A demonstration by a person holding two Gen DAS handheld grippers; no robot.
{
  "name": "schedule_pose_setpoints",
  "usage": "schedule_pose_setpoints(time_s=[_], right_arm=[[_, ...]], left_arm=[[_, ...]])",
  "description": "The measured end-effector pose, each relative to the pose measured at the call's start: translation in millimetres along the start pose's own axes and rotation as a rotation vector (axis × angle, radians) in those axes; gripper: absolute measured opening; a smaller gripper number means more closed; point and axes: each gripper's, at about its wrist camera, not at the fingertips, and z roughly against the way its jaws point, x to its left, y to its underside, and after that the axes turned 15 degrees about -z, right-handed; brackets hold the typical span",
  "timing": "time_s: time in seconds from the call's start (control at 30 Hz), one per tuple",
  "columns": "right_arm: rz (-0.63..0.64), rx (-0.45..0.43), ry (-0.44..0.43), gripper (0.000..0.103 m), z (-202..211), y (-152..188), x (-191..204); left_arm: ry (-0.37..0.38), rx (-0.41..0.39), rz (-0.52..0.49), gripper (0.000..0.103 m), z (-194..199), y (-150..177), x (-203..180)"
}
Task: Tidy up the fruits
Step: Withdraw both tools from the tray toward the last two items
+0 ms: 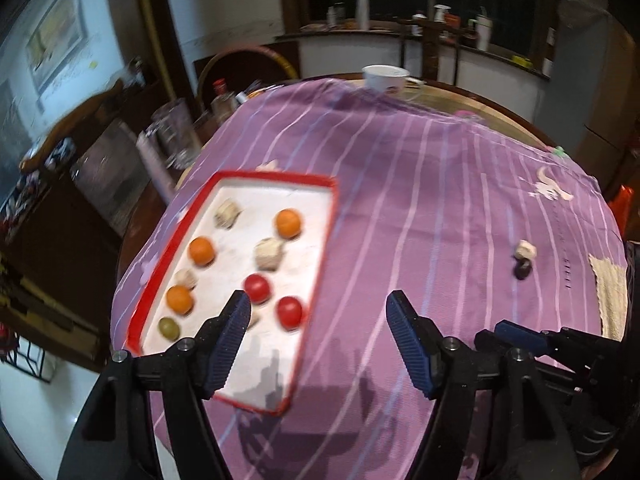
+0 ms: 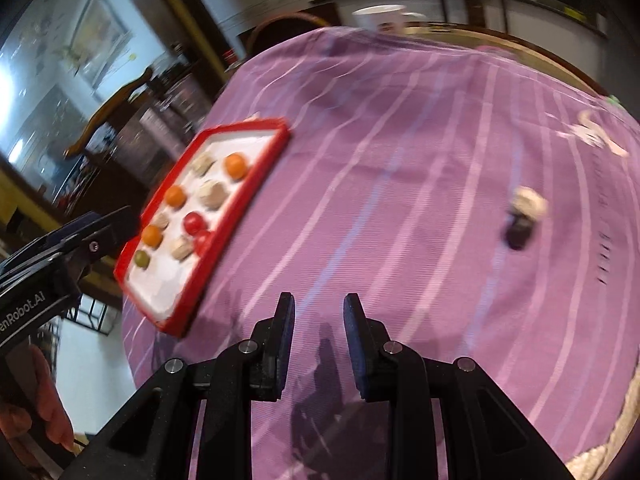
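A red-rimmed white tray [image 1: 182, 222] lies on the left of the purple striped cloth [image 1: 400, 200] and holds three orange fruits, two red ones [image 1: 289, 311], a green one [image 1: 168, 328] and several pale lumpy fruits. The tray also shows in the right wrist view [image 2: 256, 176]. A dark fruit [image 1: 522, 270] and a pale one [image 1: 525, 249] lie together on the cloth at the right; they also show in the right wrist view, dark [image 2: 518, 234] and pale [image 2: 530, 202]. My left gripper [image 1: 318, 308] is open and empty above the tray's near right corner. My right gripper [image 2: 319, 308] is slightly open and empty above bare cloth.
A white cup [image 1: 385, 77] stands at the table's far edge. A woven mat [image 1: 610, 292] lies at the right edge. Glass jars [image 1: 176, 136] and a bottle stand beyond the table on the left, with a wooden chair [image 1: 430, 46] and a cluttered counter behind.
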Motion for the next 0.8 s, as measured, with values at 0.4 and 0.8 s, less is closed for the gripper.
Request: schedule_pose_setpoints(time_s=[0.4, 0.8], right_arm=[[-0.066, -0.044, 0.029, 0.028, 30.4, -8.8, -54.8], [-0.088, -0.017, 0.039, 0.029, 25.8, -9.1, -78.2]], left_arm=[[0.012, -0.031, -0.106, 0.071, 8.4, -22.4, -59.7], [0.044, 0.028, -0.070, 0.072, -7.0, -18.7, -74.4]])
